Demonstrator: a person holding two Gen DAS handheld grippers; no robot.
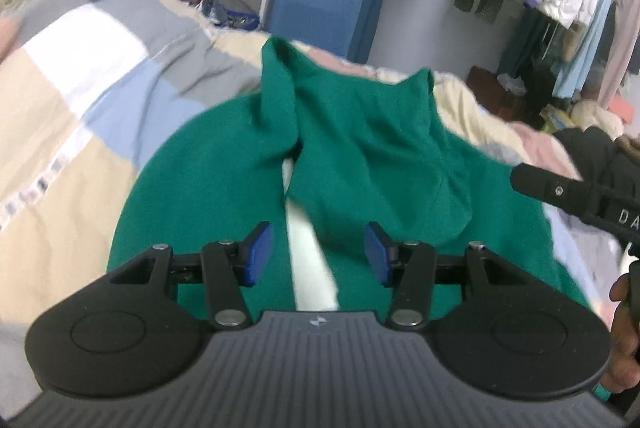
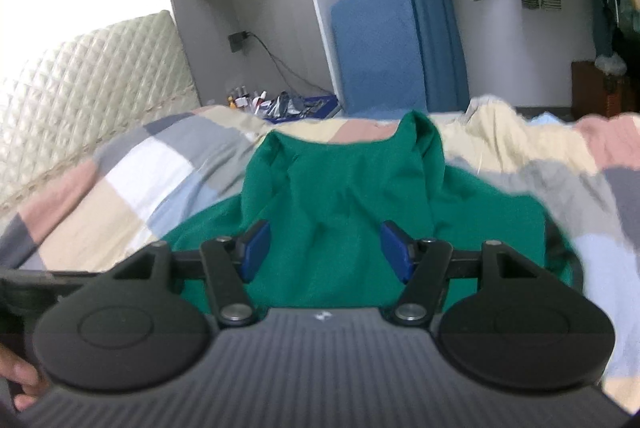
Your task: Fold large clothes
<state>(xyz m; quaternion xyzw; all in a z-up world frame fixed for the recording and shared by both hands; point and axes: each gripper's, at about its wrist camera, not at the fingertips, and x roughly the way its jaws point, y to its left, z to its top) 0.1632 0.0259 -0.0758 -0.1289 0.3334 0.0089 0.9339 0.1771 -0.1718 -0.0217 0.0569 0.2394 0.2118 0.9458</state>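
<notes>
Left wrist: both grippers [image 1: 318, 254] [image 2: 324, 252] gape empty above green garment [image 1: 360, 147], seemingly on patchwork quilt [image 1: 80, 87].

Each handheld gripper, the left gripper [image 1: 318, 254] and the right gripper [image 2: 323, 252], has a ribbed dark grey body with a small white logo, two round black side discs, black linkage arms with silver pivot screws, and blue rubber pads [image 1: 256, 254] on the fingers; a second black tool arm [image 1: 576, 195] carries white letters "DA"
</notes>
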